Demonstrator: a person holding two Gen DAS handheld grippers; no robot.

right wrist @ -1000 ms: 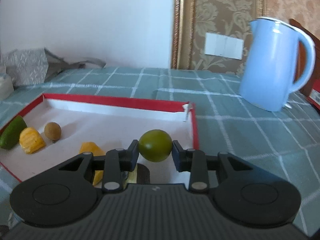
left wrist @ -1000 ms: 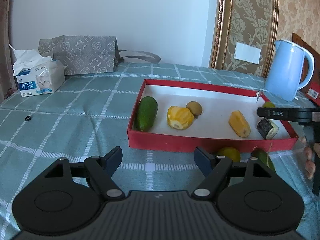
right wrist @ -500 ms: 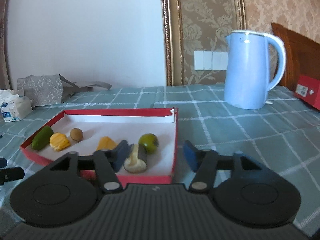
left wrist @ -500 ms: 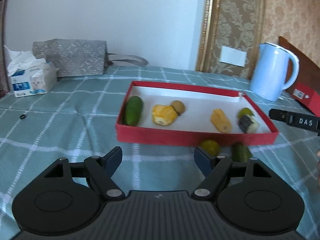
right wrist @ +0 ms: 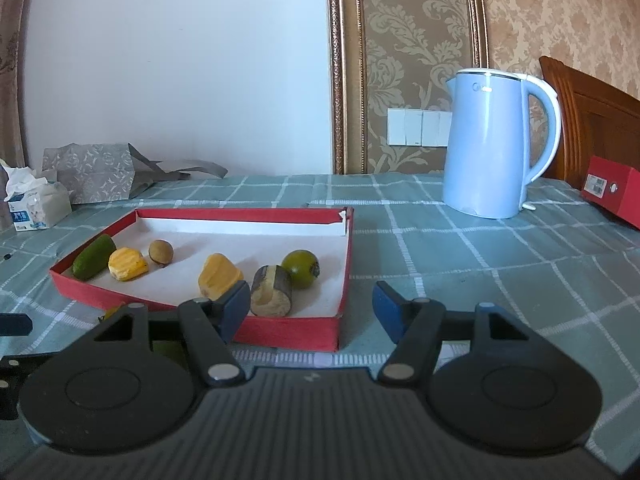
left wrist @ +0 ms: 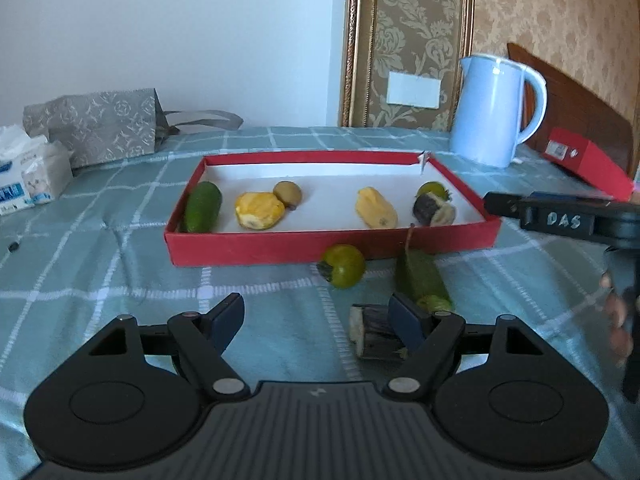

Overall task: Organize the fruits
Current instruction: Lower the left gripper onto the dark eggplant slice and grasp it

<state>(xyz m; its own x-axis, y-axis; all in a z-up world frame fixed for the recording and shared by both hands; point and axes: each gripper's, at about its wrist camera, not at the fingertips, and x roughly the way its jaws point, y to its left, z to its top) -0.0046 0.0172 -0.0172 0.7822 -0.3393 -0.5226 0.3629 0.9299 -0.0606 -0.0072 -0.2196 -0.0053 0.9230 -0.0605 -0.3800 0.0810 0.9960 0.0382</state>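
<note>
- Bench (left wrist: pixel 100 264), checked teal cloth: carries everything in view. Blue kettle (right wrist: pixel 492 144) stands at the back right, well apart from the work.
- Red tray (left wrist: pixel 280 246), white-lined: holds six pieces. From its left: green cucumber piece (left wrist: pixel 203 207), yellow peeled chunk (left wrist: pixel 259 211), small brown fruit (left wrist: pixel 287 193), second yellow chunk (left wrist: pixel 376 208), dark-skinned stub (left wrist: pixel 432 210), round green fruit (right wrist: pixel 301 264).
- Left gripper (left wrist: pixel 316 320): fingers spread wide, grasping nothing, low over the cloth in front of the tray.
- Right gripper (right wrist: pixel 310 308): fingers released and empty, hovering off the tray's near right corner.
- Still outside the tray, on the cloth by its front wall: long green piece (left wrist: pixel 420 278), green persimmon-like fruit (left wrist: pixel 344 266), dark cut stub (left wrist: pixel 372 334) just beside the left gripper's right finger (left wrist: pixel 406 320).
- Judgement: roughly two thirds sorted; the next step is probably the left gripper taking the dark cut stub.
- Technique note: shift the left gripper to its right until the stub sits centred between the fingers, close across its round skin rather than its cut ends, and lift clear of the tray wall before carrying over.
- Risk: the round green fruit outside may roll if nudged.
</note>
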